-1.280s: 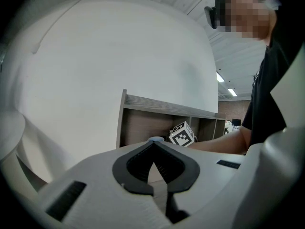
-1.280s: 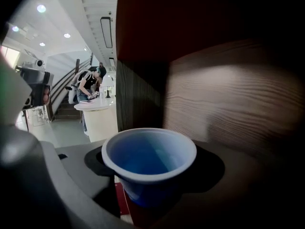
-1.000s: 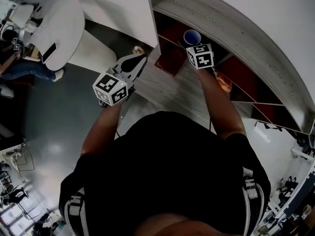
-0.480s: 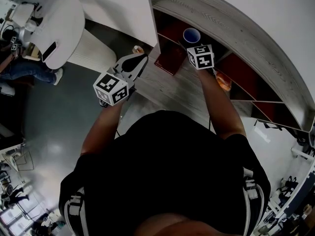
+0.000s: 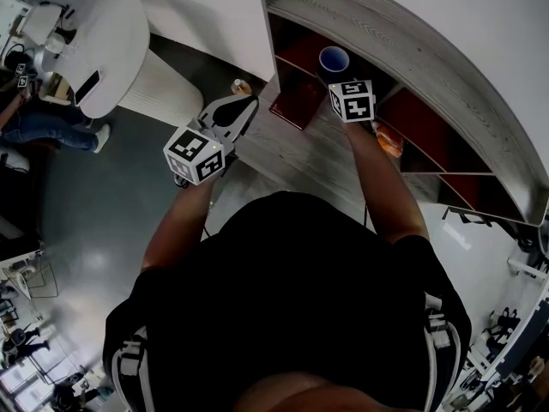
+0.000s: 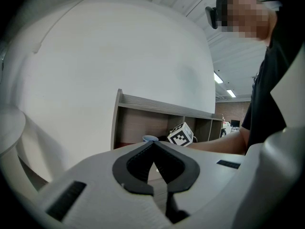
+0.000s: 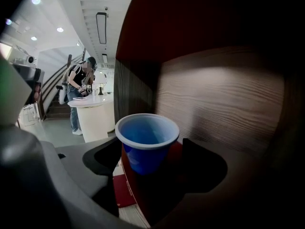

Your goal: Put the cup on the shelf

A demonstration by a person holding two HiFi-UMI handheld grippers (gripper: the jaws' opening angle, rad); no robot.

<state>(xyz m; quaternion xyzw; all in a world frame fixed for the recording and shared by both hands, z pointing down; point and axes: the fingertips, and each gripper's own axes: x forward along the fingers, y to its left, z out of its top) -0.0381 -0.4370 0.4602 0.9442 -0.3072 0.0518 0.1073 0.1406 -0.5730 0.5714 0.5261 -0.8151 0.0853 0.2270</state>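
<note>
A blue cup (image 5: 334,58) stands upright between the jaws of my right gripper (image 5: 340,77), which is shut on it. Both are inside a red-lined compartment at the left end of the curved grey wooden shelf (image 5: 412,50). In the right gripper view the blue cup (image 7: 147,142) is empty and hangs just above the compartment's red floor, in front of the wood-grain back wall (image 7: 224,99). My left gripper (image 5: 244,103) is held out left of the shelf, shut on nothing; its pads meet at the tip (image 6: 153,144).
A round white counter (image 5: 103,50) stands at the far left with a person (image 5: 43,118) beside it. An orange object (image 5: 388,142) lies on a lower shelf board. A small jar-like thing (image 5: 240,86) sits on the floor by the shelf's end.
My right gripper has carried the blue cup slightly deeper into the shelf compartment. The left gripper has hardly moved.
</note>
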